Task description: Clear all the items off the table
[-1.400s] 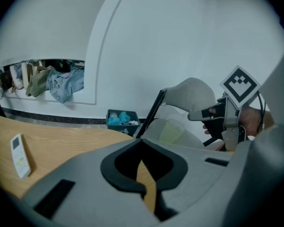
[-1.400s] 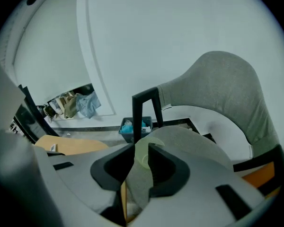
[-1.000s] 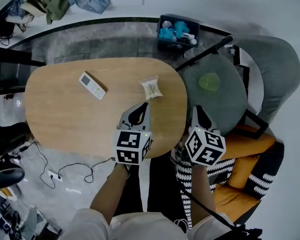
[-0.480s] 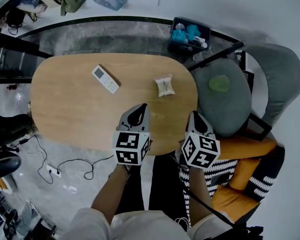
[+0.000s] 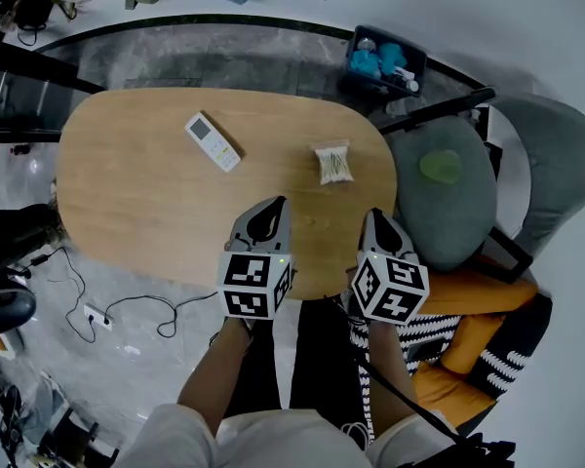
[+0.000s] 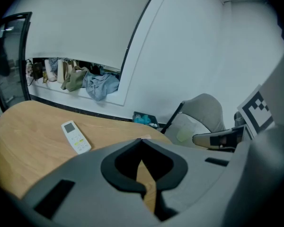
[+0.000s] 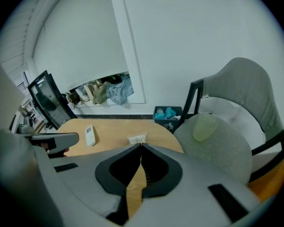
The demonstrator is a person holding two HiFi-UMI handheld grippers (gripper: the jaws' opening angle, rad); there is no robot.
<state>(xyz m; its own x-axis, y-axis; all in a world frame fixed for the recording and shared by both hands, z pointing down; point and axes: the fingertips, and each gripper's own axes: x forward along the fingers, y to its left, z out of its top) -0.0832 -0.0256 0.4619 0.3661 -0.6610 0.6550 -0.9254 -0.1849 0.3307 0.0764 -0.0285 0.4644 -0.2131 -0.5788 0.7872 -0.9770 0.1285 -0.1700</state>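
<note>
approach stage: nothing lifted yet

left gripper and right gripper hang over the table's near edge, both claws closed and empty. the remote control and swab packet lie farther in, untouched. next move, probably: open the right claw and reach for the packet.

Remote left of packet on table, bin behind the table, chair at its right
</note>
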